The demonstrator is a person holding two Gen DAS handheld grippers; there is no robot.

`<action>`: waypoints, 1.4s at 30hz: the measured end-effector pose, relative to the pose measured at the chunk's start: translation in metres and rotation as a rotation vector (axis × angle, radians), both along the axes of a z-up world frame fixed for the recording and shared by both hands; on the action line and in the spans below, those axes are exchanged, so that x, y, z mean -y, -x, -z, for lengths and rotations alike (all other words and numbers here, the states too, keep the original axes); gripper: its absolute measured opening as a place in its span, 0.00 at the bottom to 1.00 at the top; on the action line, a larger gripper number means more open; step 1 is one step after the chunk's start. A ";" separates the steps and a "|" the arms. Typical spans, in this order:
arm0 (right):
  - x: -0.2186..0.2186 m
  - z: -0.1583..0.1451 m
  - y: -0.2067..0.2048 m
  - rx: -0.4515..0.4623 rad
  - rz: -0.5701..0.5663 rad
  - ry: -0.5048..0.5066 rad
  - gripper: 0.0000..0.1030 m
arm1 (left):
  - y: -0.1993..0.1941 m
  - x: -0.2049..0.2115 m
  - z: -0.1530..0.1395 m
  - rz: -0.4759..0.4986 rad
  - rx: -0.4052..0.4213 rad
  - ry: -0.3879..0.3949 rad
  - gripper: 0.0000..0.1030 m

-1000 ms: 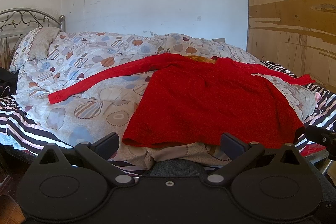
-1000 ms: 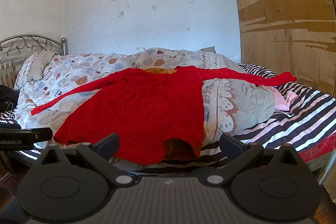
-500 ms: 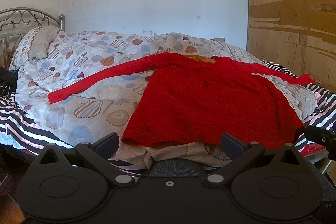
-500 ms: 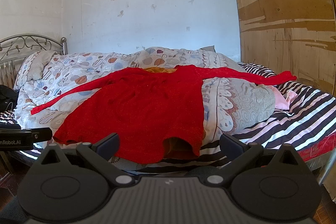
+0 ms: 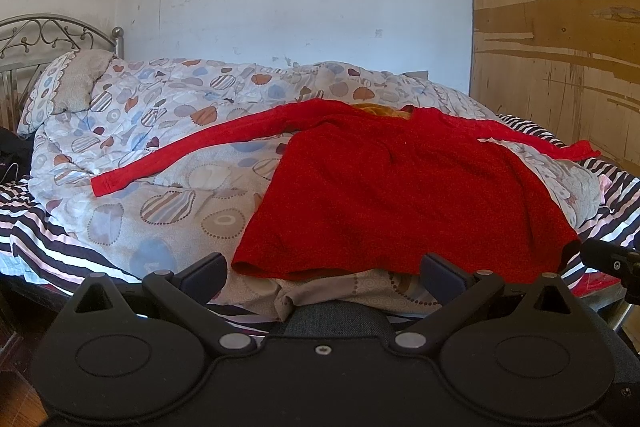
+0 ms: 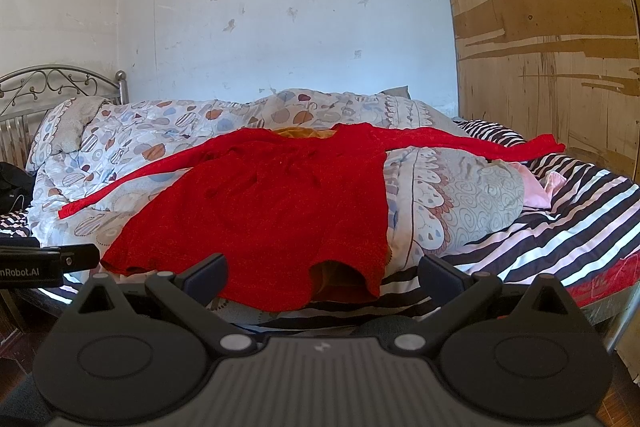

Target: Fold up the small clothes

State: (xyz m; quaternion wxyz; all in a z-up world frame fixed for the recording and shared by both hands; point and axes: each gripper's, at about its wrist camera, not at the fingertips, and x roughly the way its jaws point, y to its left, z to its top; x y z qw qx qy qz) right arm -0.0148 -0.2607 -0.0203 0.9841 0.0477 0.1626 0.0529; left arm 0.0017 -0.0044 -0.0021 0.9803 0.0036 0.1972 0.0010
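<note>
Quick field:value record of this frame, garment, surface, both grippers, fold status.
garment: red top, long sleeves, spread flat, hem toward cameras
sleeves: both stretched outward, left sleeve and right sleeve
lining: orange, shows at the neck
surface: patterned duvet on a striped sheet
left gripper: open, empty, short of the hem
right gripper: open, empty, short of the hem
fold status: no fold made yet
other: pillow, metal headboard, pink cloth
</note>
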 end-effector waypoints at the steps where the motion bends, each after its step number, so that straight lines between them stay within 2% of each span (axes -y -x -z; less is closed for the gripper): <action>1: 0.000 0.000 0.000 0.000 0.000 0.000 1.00 | 0.000 0.000 0.000 0.000 0.000 0.000 0.99; 27: 0.000 -0.002 0.001 -0.001 0.000 -0.008 1.00 | -0.001 0.000 -0.001 0.000 -0.002 0.002 0.99; 30: 0.007 0.008 -0.007 -0.005 0.013 -0.020 1.00 | -0.005 0.008 -0.002 0.020 0.006 -0.013 0.99; 37: 0.031 0.006 -0.027 0.027 0.091 -0.026 1.00 | -0.049 0.024 -0.017 0.091 0.007 -0.053 0.99; 42: 0.076 0.010 -0.067 0.034 0.112 -0.101 1.00 | -0.117 0.031 -0.034 0.092 -0.085 -0.026 0.99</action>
